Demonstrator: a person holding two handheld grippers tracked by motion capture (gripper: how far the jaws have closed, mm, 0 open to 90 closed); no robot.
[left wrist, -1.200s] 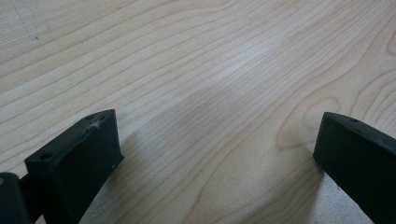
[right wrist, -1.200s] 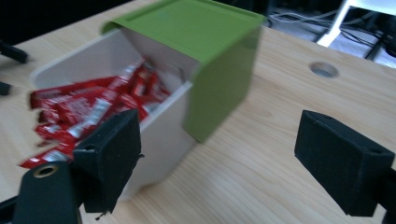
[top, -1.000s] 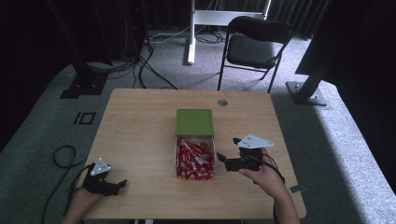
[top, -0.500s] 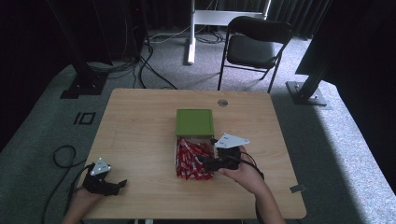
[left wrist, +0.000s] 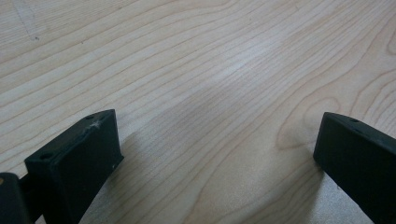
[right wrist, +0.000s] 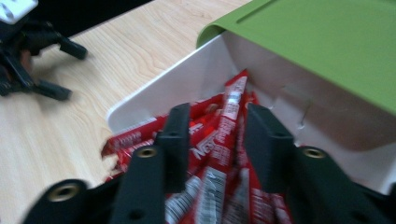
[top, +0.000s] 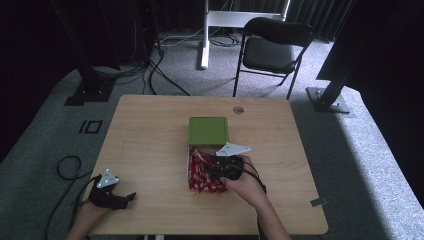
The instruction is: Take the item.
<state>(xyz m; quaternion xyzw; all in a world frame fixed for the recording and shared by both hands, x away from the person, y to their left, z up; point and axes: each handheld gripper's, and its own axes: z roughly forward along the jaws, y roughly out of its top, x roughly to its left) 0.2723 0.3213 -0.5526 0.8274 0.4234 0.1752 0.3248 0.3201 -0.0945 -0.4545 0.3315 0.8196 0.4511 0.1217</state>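
Right tongs (right wrist: 215,140), jaws partly apart astride red packets (right wrist: 224,154) in the white box (right wrist: 173,84) under its green lid (top: 208,130) at mid-counter (top: 150,130); left tongs (top: 125,197), jaws wide apart, near the front-left edge.

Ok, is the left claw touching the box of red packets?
Apart. The high view shows the left claw at the table's near left corner, bare wood between it and the box.

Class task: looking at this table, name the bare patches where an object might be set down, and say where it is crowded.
Free: the wood left of the green lid, the far strip by the round grommet, and the right side. Crowded: the middle, where the right claw reaches into the box of red packets; the left claw occupies the near-left corner.
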